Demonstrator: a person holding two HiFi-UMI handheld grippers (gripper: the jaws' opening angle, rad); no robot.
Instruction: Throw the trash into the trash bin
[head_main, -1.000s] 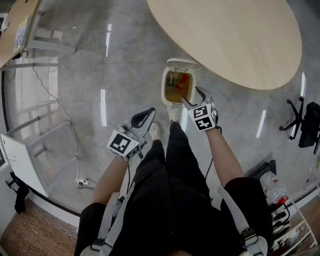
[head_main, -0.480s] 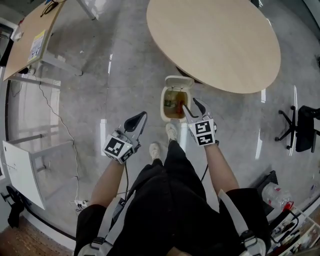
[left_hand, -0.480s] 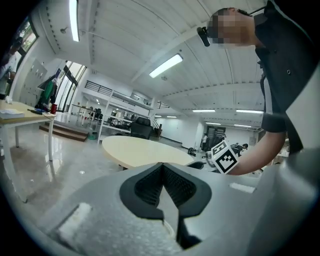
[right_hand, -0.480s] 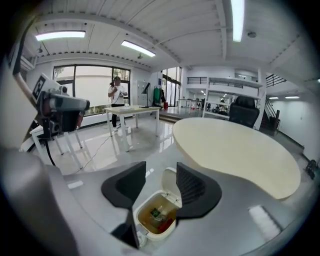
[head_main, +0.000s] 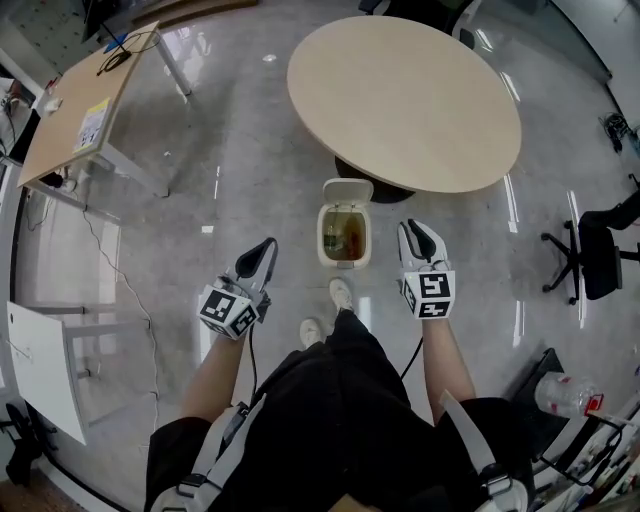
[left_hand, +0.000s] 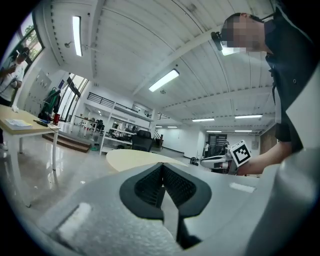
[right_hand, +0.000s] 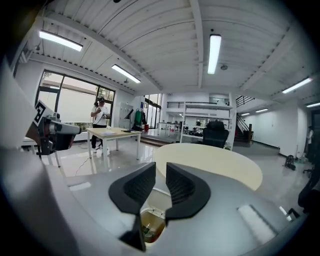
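The white trash bin (head_main: 327, 236) stands on the floor with its lid (head_main: 347, 189) flipped up, just in front of the person's shoes. Brownish trash with green and red bits (head_main: 345, 238) lies inside. My right gripper (head_main: 412, 229) hangs to the right of the bin, well above it. In the right gripper view its jaws (right_hand: 161, 177) are closing, with a narrow gap and nothing between them. The bin's inside (right_hand: 150, 227) shows below them. My left gripper (head_main: 265, 246) hangs left of the bin. Its pads (left_hand: 162, 172) meet, holding nothing.
A round wooden table (head_main: 400, 95) stands just behind the bin. A rectangular desk (head_main: 85, 120) is at the far left, with a cable on the floor near it. A black office chair (head_main: 590, 250) is at the right. A plastic bottle (head_main: 565, 393) lies at the lower right.
Both grippers have risen away from the bin. The right one left the bin's mouth, moved to its right, and its jaws narrowed. The head view now sees from higher up.
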